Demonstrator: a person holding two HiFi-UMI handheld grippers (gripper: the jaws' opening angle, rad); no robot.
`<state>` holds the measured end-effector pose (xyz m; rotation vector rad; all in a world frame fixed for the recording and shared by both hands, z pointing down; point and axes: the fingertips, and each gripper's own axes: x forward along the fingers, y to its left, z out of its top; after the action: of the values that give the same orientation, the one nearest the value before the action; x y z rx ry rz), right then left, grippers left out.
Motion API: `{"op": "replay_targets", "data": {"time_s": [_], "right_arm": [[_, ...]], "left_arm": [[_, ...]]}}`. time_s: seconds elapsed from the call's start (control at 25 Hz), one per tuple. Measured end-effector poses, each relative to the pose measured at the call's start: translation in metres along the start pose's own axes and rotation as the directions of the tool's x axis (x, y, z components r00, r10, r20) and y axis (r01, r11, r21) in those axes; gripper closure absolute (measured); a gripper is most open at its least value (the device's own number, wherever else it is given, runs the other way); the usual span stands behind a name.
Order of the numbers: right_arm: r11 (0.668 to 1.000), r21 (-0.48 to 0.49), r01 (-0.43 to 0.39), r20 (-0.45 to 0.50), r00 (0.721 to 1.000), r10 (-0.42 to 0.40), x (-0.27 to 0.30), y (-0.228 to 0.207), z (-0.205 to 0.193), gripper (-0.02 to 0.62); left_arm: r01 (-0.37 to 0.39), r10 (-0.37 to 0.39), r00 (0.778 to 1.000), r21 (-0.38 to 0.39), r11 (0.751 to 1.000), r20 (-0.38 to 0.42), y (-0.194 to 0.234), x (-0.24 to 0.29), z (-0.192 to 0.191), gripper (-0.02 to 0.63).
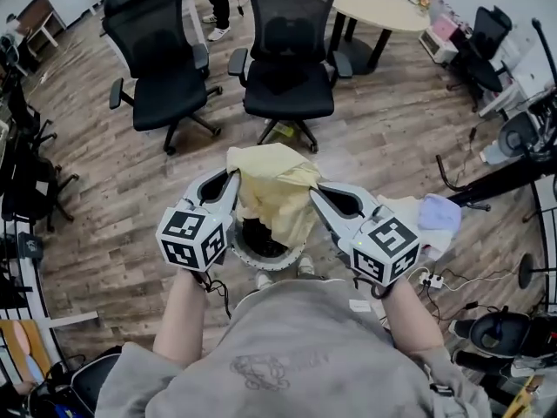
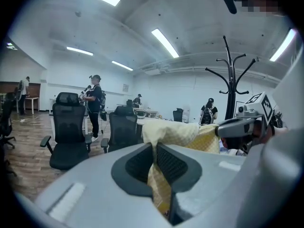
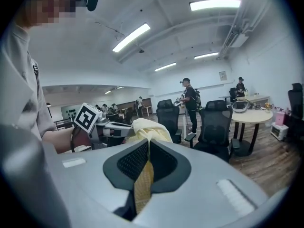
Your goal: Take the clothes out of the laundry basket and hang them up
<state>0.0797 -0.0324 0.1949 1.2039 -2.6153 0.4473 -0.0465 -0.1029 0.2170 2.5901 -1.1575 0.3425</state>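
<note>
Head view: the yellow garment (image 1: 277,185) hangs between the left claw (image 1: 231,181) and the right claw (image 1: 317,192), above the laundry basket (image 1: 241,252). Left gripper view: jaws clenched on cloth, coat stand (image 2: 231,80) ahead. Right gripper view: jaws pinching fabric. Hold the top edge taut while carrying it to a hook.

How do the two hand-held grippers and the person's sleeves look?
The left hand-held gripper and right hand-held gripper are light grey wedges with black ribbed pads. Each carries a cube with black-and-white square markers. A black cable hangs under the left one. The shirt is grey, short-sleeved.
</note>
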Motion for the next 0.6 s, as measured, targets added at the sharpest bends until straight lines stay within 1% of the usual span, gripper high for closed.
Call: {"op": "replay_targets", "data": {"time_s": [0.2,0.32,0.48,0.6], "right_arm": [[0.997,0.025,0.073,0.034,0.997,-0.074,-0.017,-0.024,0.01,0.557],[0.99,0.052,0.135,0.067,0.988,-0.138,-0.032,-0.041,0.018,0.557],[0.974,0.082,0.211,0.113,0.969,-0.219,-0.056,-0.064,0.027,0.557],[0.956,0.1,0.274,0.136,0.948,-0.286,-0.075,-0.081,0.029,0.557]], "left_arm": [[0.067,-0.068,0.998,0.061,0.996,0.016,-0.017,0.034,0.032,0.578],[0.127,-0.13,0.991,0.099,0.987,0.025,-0.033,0.061,0.053,0.578],[0.222,-0.229,0.973,0.135,0.966,0.034,-0.061,0.102,0.083,0.578],[0.295,-0.305,0.951,0.169,0.94,0.04,-0.09,0.135,0.109,0.58]]}}
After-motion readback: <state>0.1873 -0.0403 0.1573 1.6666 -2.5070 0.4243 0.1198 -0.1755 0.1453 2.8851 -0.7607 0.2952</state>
